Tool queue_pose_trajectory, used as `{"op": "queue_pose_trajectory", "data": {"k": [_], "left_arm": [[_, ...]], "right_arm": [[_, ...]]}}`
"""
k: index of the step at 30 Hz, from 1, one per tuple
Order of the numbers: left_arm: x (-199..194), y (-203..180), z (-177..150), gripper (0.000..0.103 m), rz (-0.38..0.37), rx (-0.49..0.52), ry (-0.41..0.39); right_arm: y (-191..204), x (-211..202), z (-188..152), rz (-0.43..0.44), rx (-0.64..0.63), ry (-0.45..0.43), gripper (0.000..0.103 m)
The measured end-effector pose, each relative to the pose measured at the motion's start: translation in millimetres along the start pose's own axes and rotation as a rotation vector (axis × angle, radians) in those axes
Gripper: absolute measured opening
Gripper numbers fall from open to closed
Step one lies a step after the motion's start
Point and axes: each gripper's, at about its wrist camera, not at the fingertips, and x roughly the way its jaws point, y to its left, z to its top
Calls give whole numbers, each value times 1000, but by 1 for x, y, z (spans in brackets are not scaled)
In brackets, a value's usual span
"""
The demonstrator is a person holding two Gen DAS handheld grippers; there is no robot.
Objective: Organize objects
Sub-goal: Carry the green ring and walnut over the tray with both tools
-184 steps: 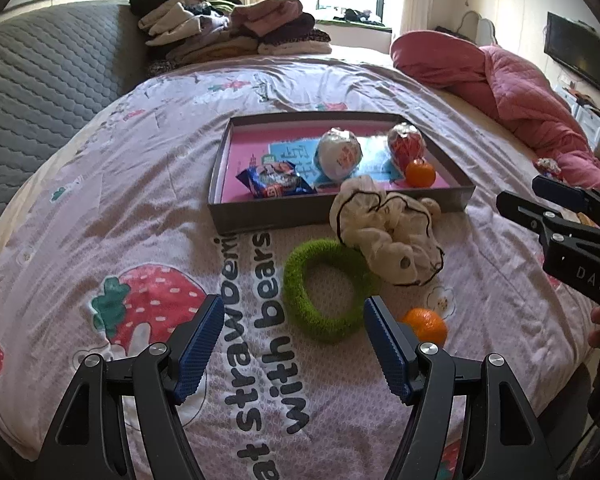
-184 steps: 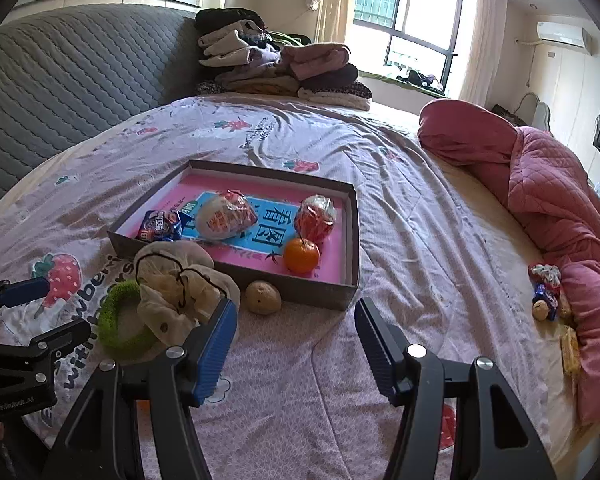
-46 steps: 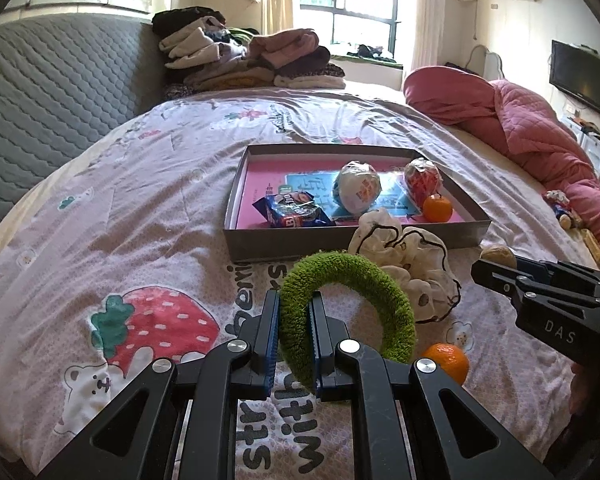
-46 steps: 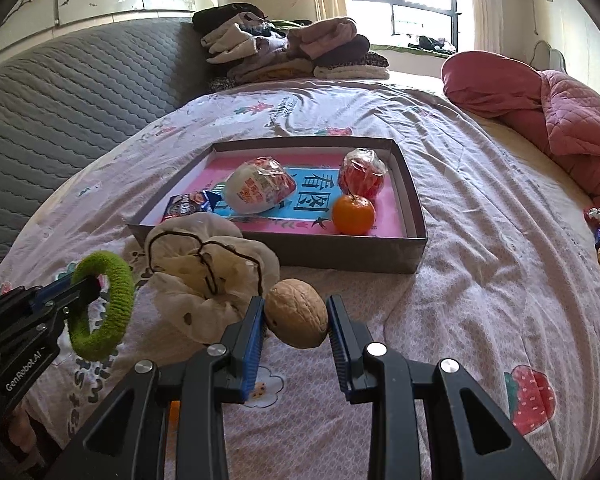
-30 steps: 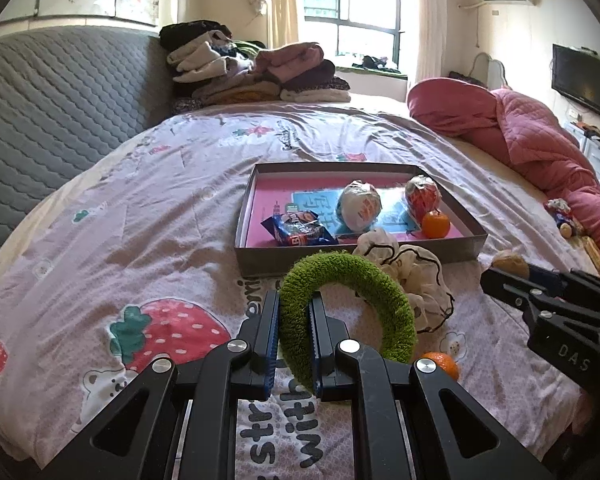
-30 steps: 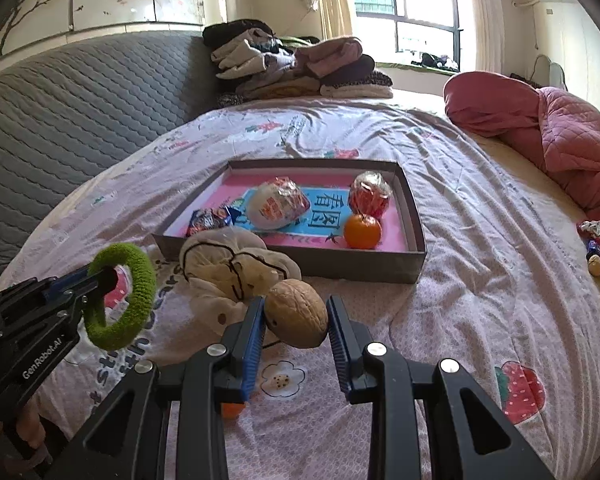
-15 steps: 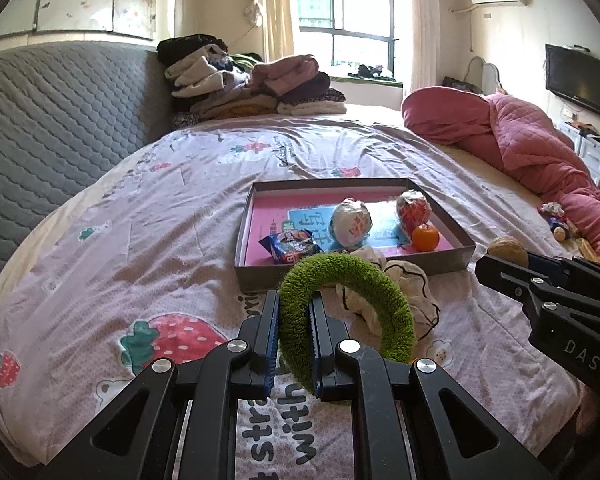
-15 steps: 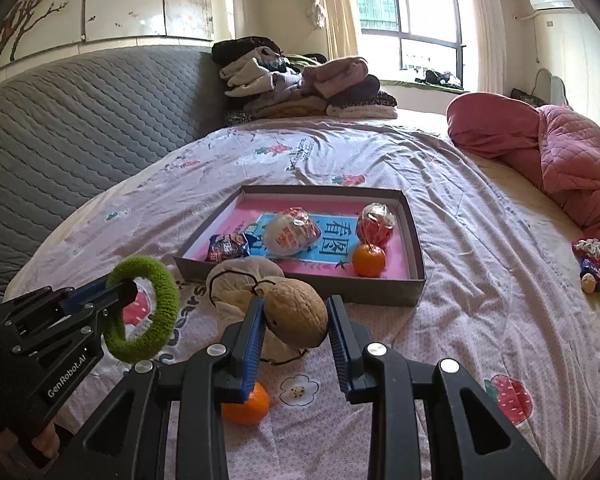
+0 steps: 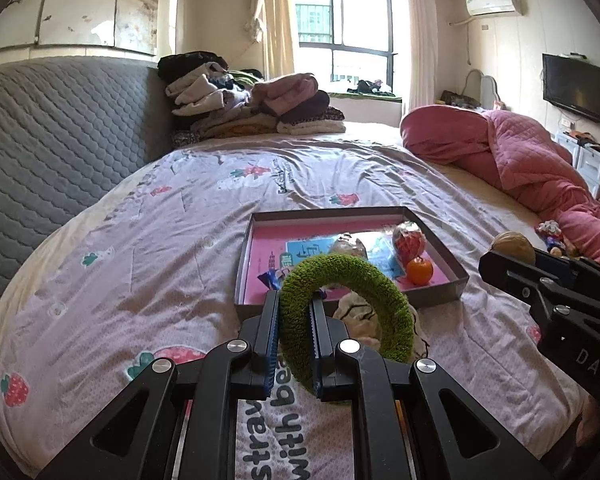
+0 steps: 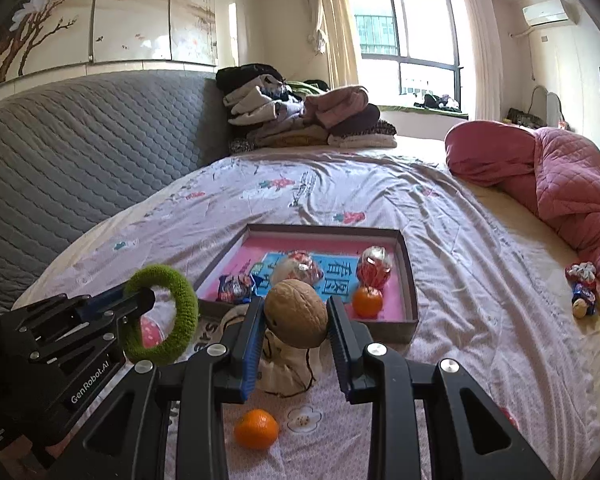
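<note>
My left gripper (image 9: 295,310) is shut on a fuzzy green ring (image 9: 388,292), held upright above the bedspread. My right gripper (image 10: 295,312) is shut on a brown walnut (image 10: 296,312), also lifted off the bed. Ahead lies a shallow grey box (image 9: 448,258) with a pink floor. It holds an orange (image 9: 419,271), a red wrapped sweet (image 9: 409,240), a pale wrapped ball (image 10: 300,266) and a blue snack packet (image 10: 236,286). A cream scrunchie (image 10: 288,368) and a loose orange (image 10: 256,428) lie on the bed in front of the box. The right gripper (image 9: 512,254) shows at the right of the left wrist view; the left gripper (image 10: 140,300) shows at the left of the right wrist view.
A grey quilted headboard (image 9: 60,140) runs along the left. Folded clothes (image 9: 252,104) are stacked at the far end. A bunched pink quilt (image 9: 520,160) lies on the right, with small toys (image 10: 584,284) near it. The printed bedspread (image 9: 140,260) spreads left of the box.
Both grippers have risen with the green ring and the walnut held in them. The box and the bed look lower and farther; the loose orange now shows below the right gripper.
</note>
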Motion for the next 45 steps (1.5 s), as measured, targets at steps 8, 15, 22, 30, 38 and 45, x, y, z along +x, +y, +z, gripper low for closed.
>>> {"op": "queue_pose_trajectory", "data": {"k": [8,15,22,30,38,45], "left_arm": [[3,-1,13,13,-6,1,-20],[13,-4,17,13,-16,6,-22],[31,-4,18,13,-21,12,2],[54,-1,26,13,-10,4,21],[71,11,51,13,10,-9,3],[95,22,66,13,24,-19,14]], "right_arm": [[-1,2,10,-9,-10,-17,31],[-1,8,20,-12,-28,-22,31],[-6,24,29,-17,-34,-18,31],[-5,42,41,-38,-77,-18,32],[-10,63,50,-53,-88,-5,32],[-18,81,54,-60,-87,4,32]]}}
